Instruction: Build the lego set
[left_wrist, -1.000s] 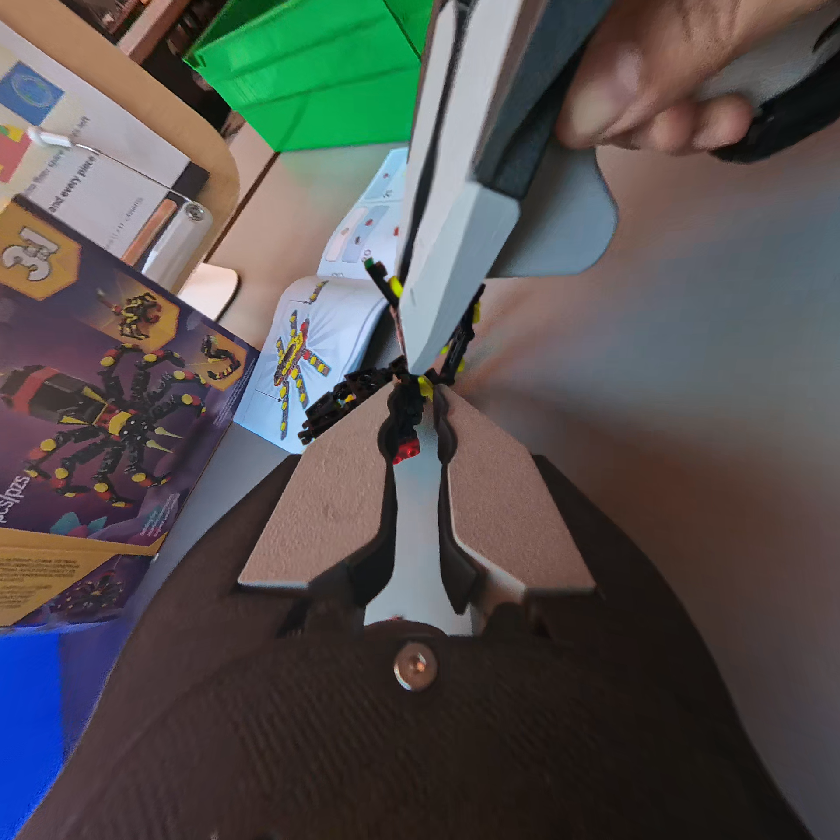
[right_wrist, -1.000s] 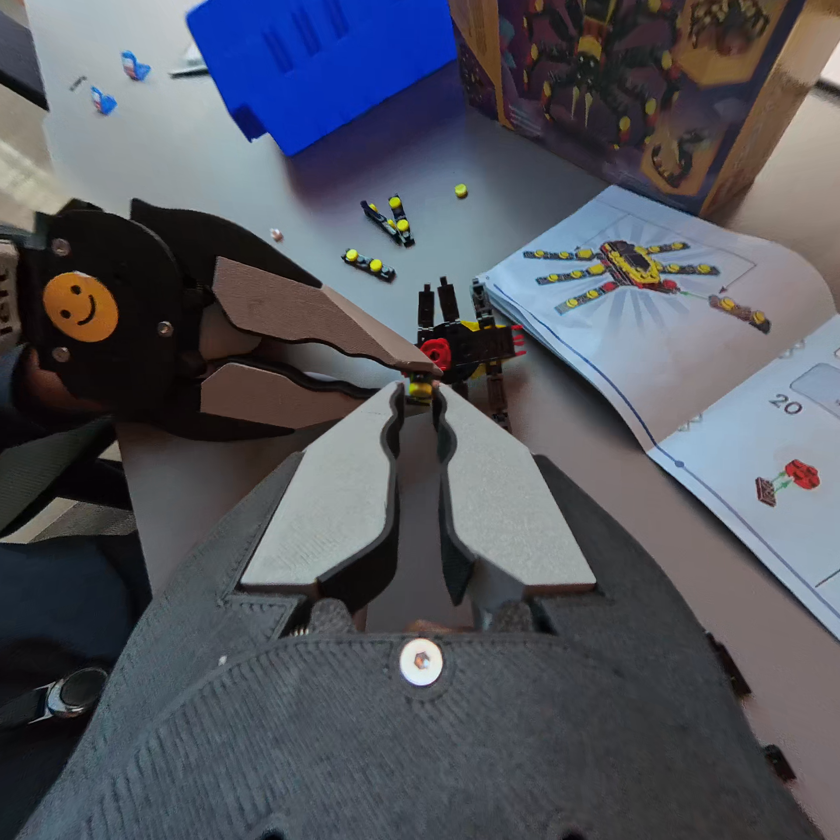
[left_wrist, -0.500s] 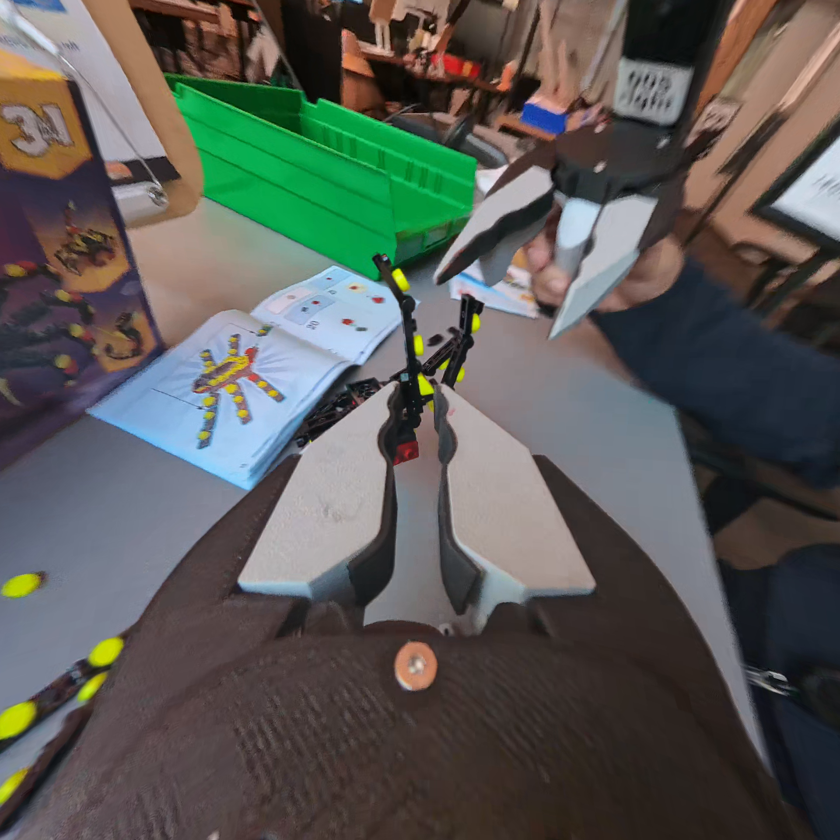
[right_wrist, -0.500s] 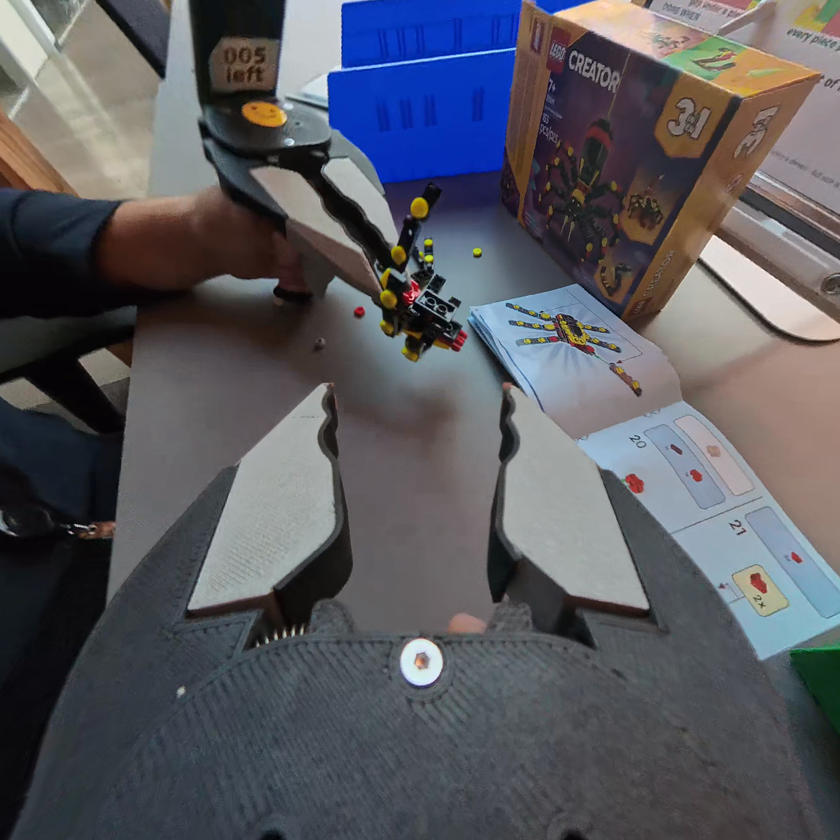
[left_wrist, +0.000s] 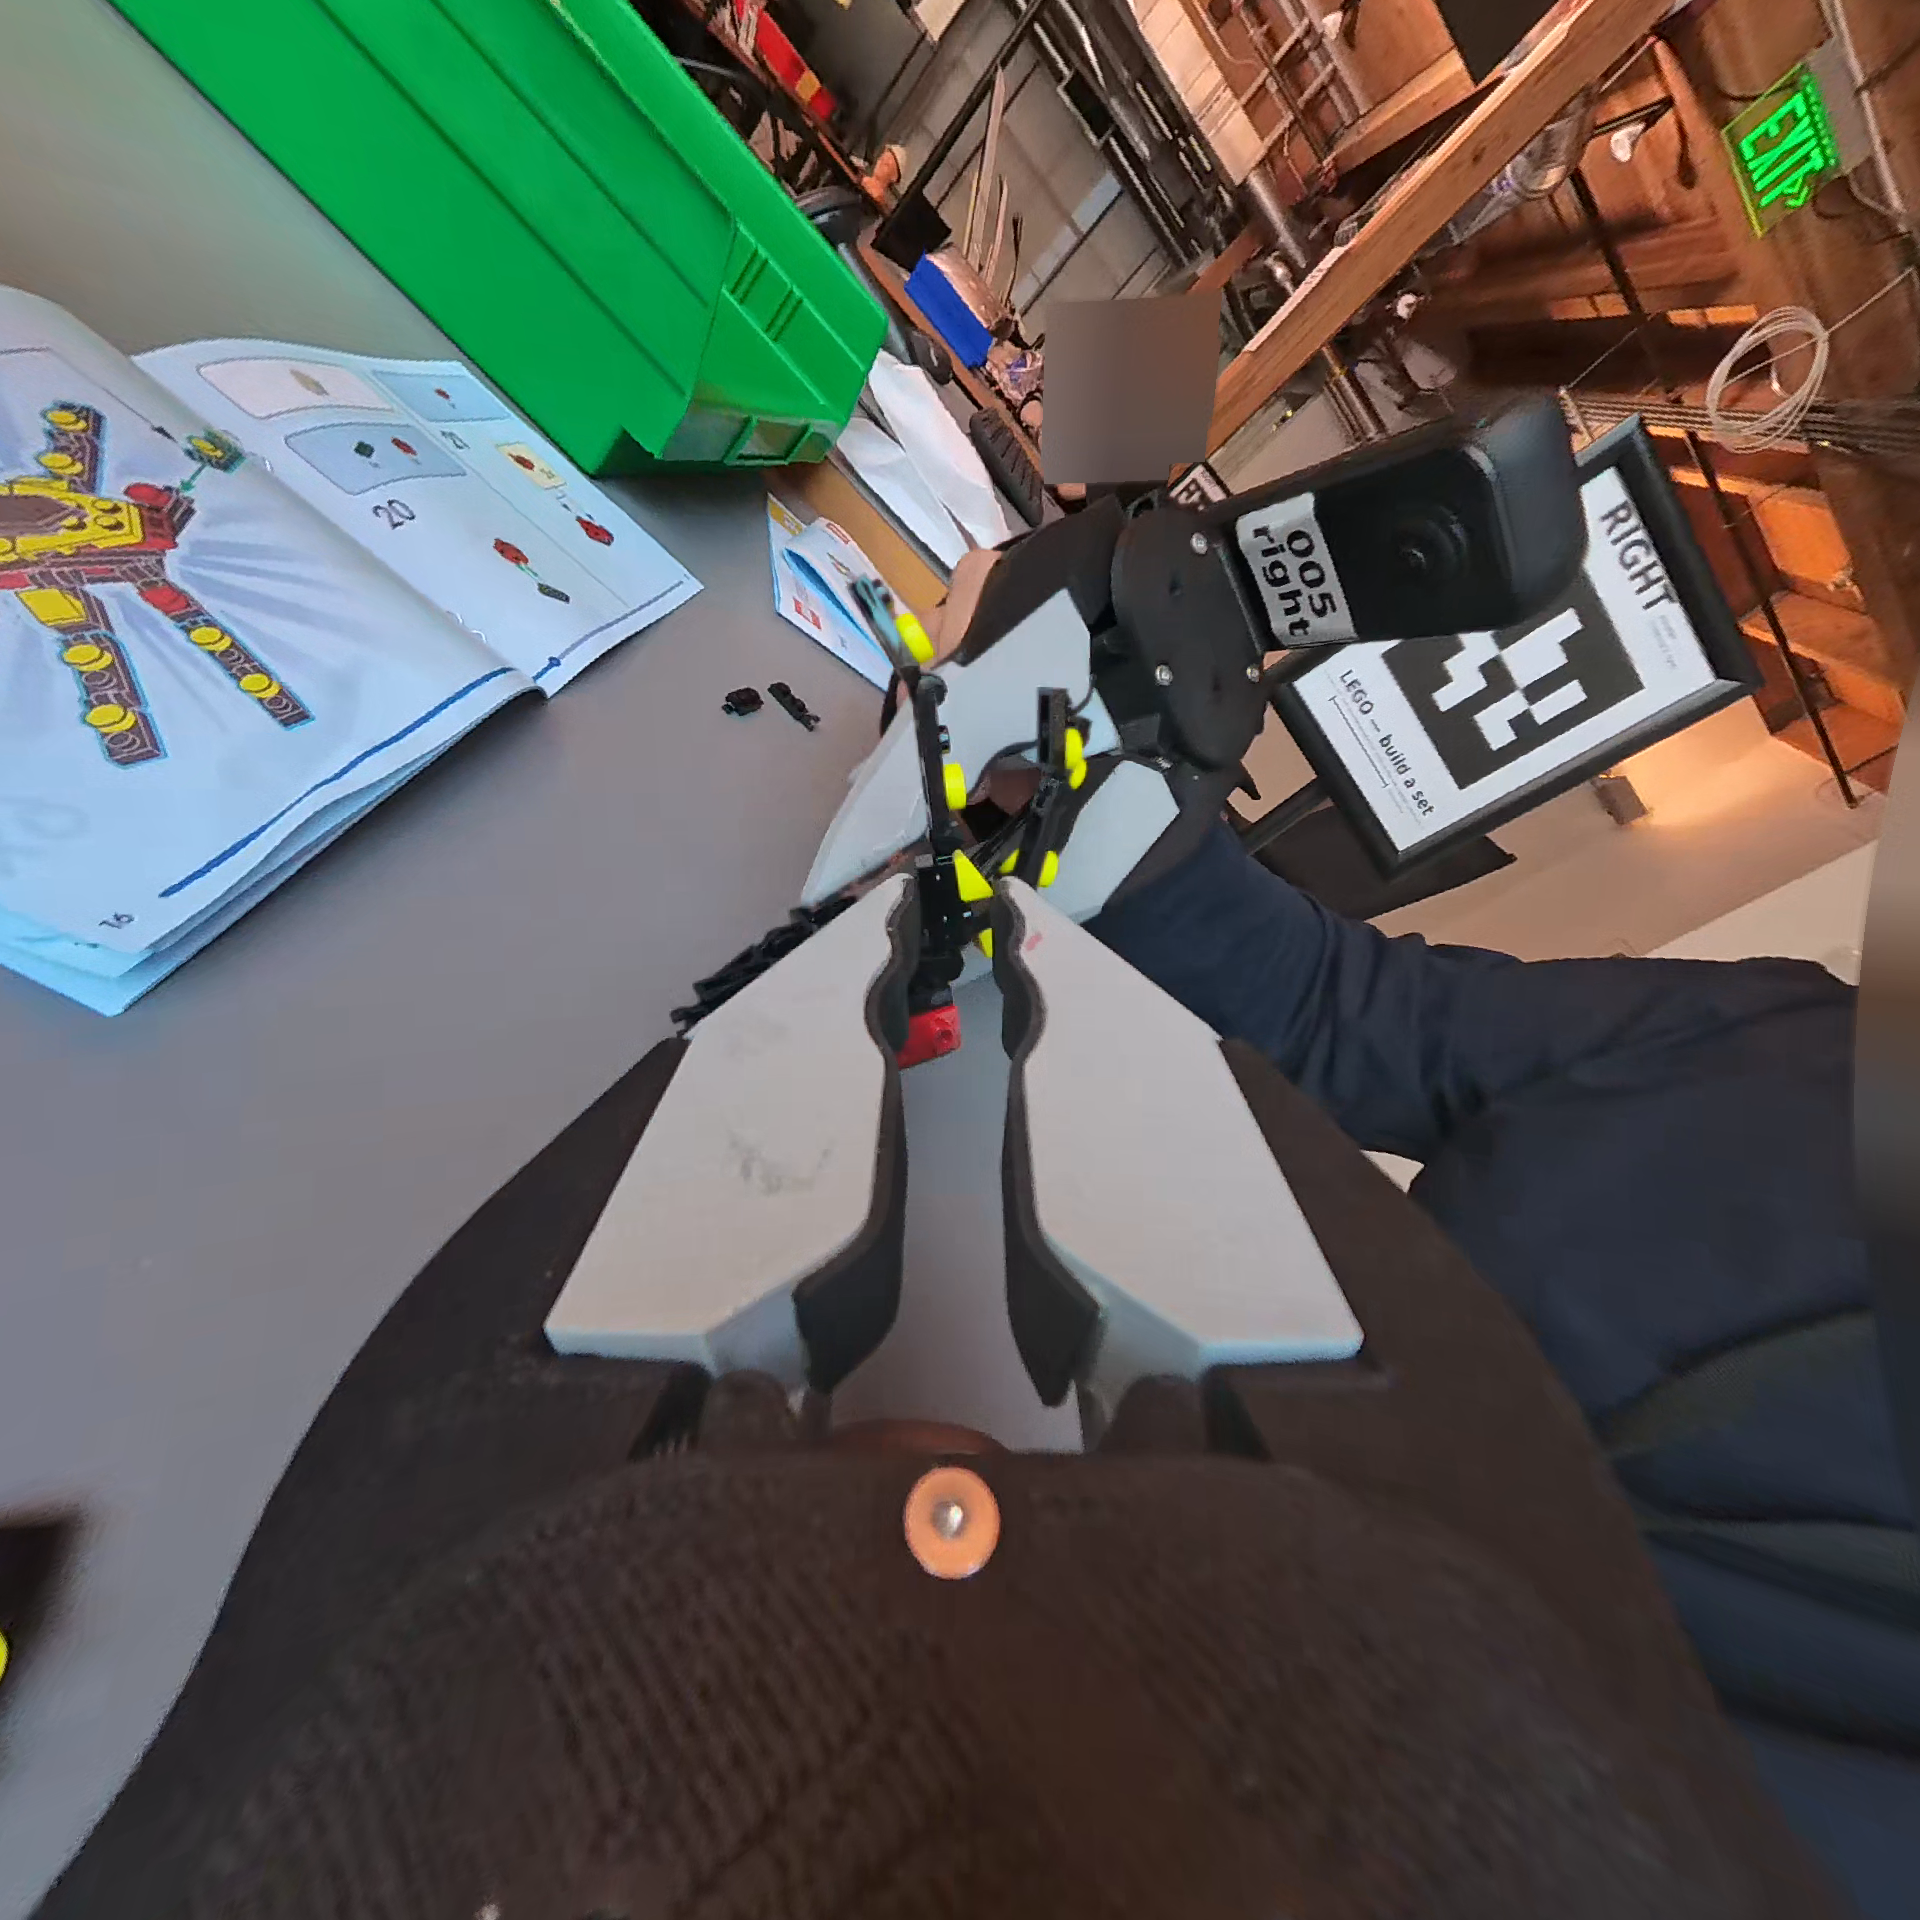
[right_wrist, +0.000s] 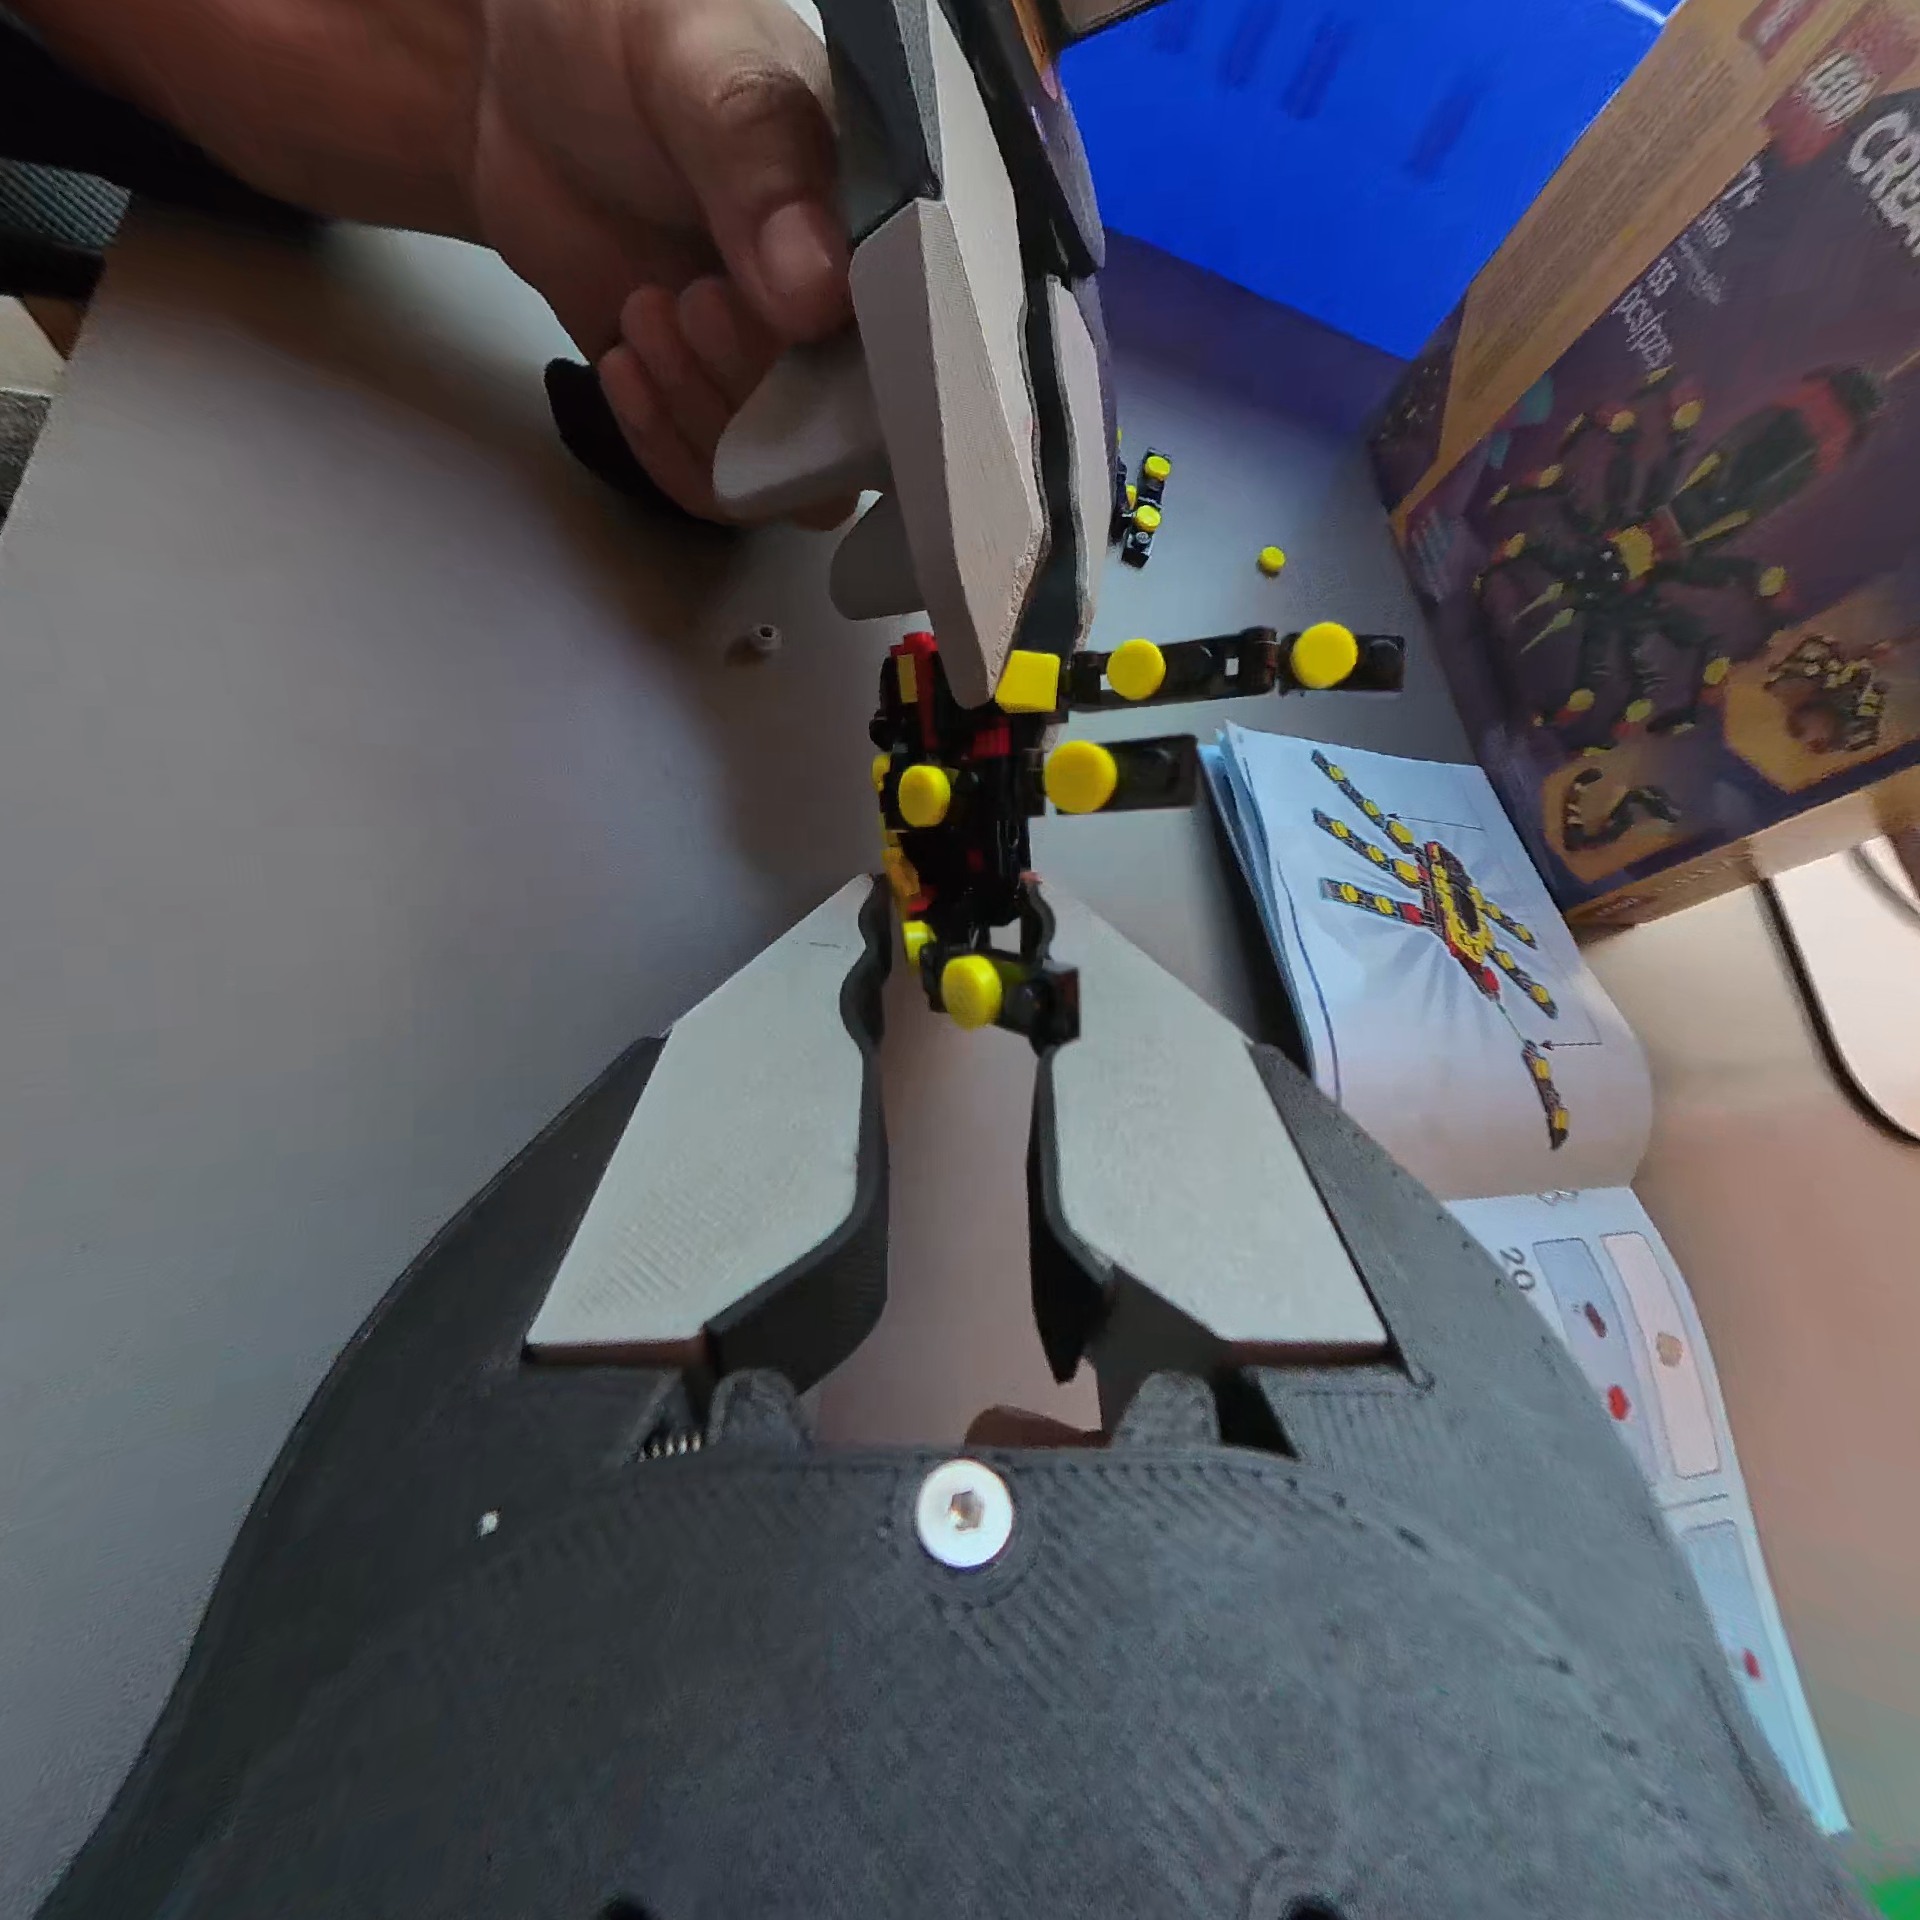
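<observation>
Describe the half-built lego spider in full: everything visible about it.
The lego spider is a small, partly built model of shiny plastic: a black body with red and yellow bricks, and jointed black legs capped with round yellow studs, two of them sticking out toward the box. It is held off the grey table. The left gripper is shut on its body near a red brick; the right gripper has its fingers around the lower end, seemingly touching.
</observation>
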